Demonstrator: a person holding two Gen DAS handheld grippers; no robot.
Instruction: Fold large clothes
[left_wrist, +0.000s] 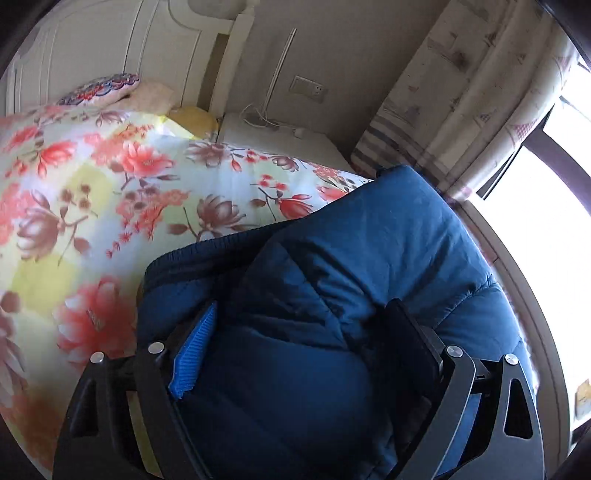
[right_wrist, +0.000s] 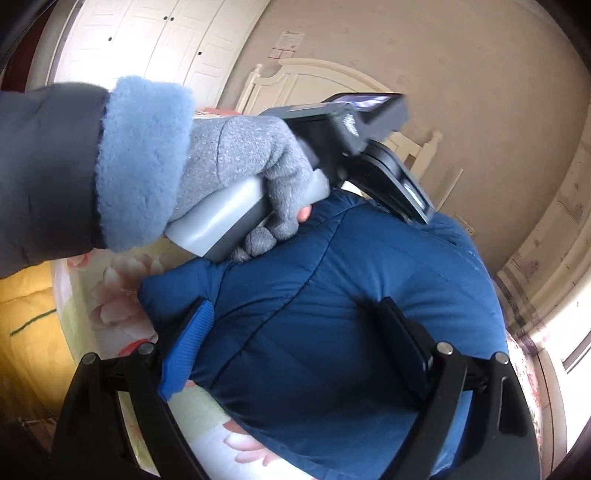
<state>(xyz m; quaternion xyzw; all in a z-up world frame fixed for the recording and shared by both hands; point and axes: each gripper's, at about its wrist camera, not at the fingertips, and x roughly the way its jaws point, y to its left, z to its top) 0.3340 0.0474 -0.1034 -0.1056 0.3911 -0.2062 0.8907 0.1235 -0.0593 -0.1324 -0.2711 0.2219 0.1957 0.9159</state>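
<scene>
A dark blue padded jacket (left_wrist: 369, 240) lies bunched on a floral bedspread (left_wrist: 110, 177). In the left wrist view my left gripper (left_wrist: 303, 321) stands wide open with a thick fold of the jacket between its fingers (left_wrist: 194, 347). In the right wrist view the jacket (right_wrist: 351, 277) fills the middle, and my right gripper (right_wrist: 295, 325) is also wide open astride a puffy fold of it. The left gripper's body (right_wrist: 369, 147), held by a gloved hand (right_wrist: 240, 166), sits over the jacket's far side.
A white nightstand (left_wrist: 280, 140) with a cable stands beyond the bed, next to a patterned curtain (left_wrist: 480, 92) and a bright window (left_wrist: 546, 221). Pillows (left_wrist: 99, 88) lie at the headboard. A yellow quilt (right_wrist: 26, 314) lies at the left. White wardrobe doors (right_wrist: 147, 44) stand behind.
</scene>
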